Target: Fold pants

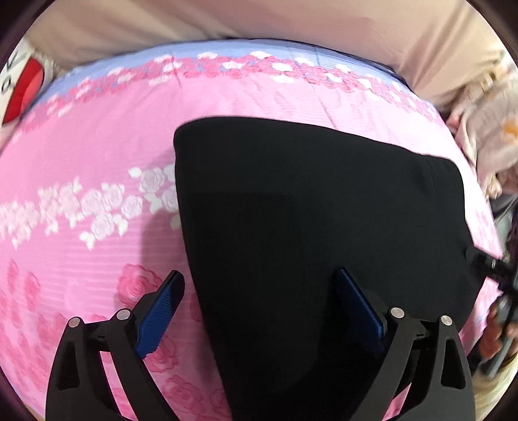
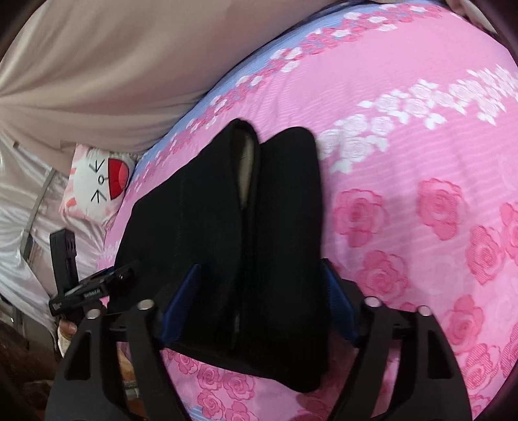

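Note:
The black pants [image 1: 307, 210] lie folded into a compact bundle on the pink rose-print bedspread [image 1: 81, 145]. My left gripper [image 1: 259, 278] hovers open over the bundle's near left edge, with one blue pad above the bedspread and the other above the black cloth. In the right wrist view the pants [image 2: 200, 210] show their end, two thick folded lobes side by side. My right gripper [image 2: 260, 268] stands open with its blue pads on either side of the bundle's near end, and nothing is pinched. A hand holds the left gripper [image 2: 81, 291] at the bed's edge.
Beige fabric [image 1: 259, 19] rises behind the bed's far edge. A white pillow with a cartoon face and red mouth [image 2: 103, 181] lies beside the bed on shiny white cloth [image 2: 26, 233]. Crumpled pale cloth [image 1: 485, 136] sits at the right. The right gripper [image 1: 498, 275] shows at the frame's right edge.

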